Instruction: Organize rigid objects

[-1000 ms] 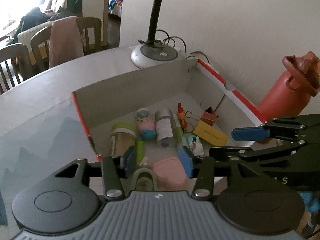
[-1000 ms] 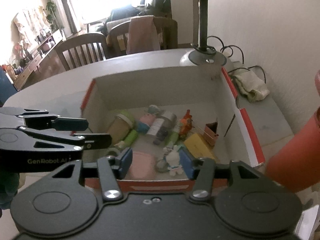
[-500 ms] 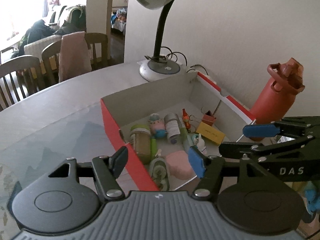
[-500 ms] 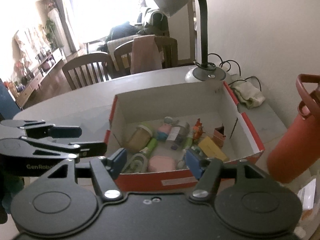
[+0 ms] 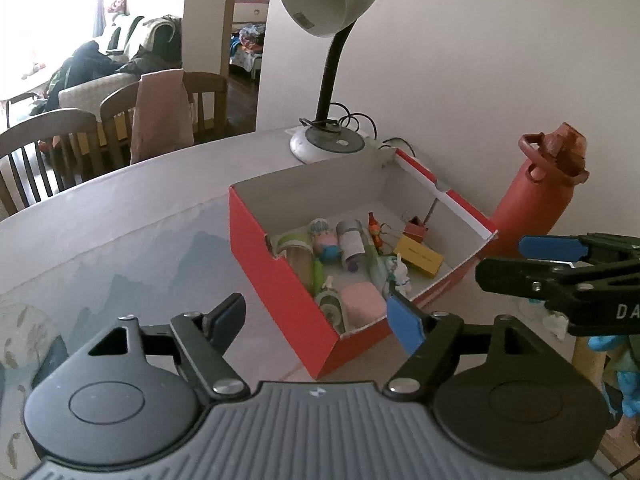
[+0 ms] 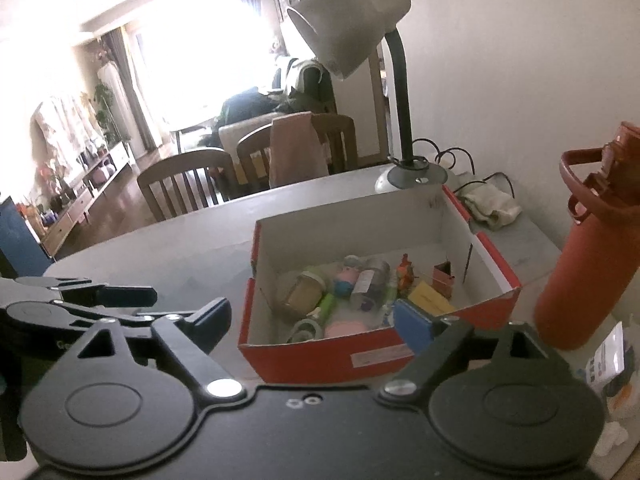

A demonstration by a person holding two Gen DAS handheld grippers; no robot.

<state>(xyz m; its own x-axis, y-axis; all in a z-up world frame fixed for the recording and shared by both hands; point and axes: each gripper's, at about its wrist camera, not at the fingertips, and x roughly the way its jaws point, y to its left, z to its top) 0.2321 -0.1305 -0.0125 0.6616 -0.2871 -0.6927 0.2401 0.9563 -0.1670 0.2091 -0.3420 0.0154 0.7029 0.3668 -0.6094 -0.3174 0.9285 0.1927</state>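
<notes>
A red cardboard box (image 5: 280,280) with a white inside stands on the table and holds several small things: a pink case (image 5: 360,306), a yellow block (image 5: 418,256), a green-lidded jar (image 5: 298,256), a grey can (image 5: 350,240) and a white rabbit figure (image 5: 400,276). My left gripper (image 5: 316,318) hovers above and short of the box's near corner, jaws opening, nothing between them. My right gripper (image 6: 312,320) hangs in front of the box's near wall (image 6: 328,356), jaws also opening and empty. Each gripper shows at the edge of the other's view.
A grey desk lamp (image 5: 332,8) stands behind the box, its base (image 5: 326,146) and cables near the wall. A tall red bottle (image 5: 532,200) stands right of the box. A crumpled cloth (image 6: 492,204) lies behind it. Wooden chairs (image 5: 48,148) line the table's far edge.
Both grippers have drawn back and upward from over the box, so the whole box and lamp head now show. Both pairs of jaws have spread wider.
</notes>
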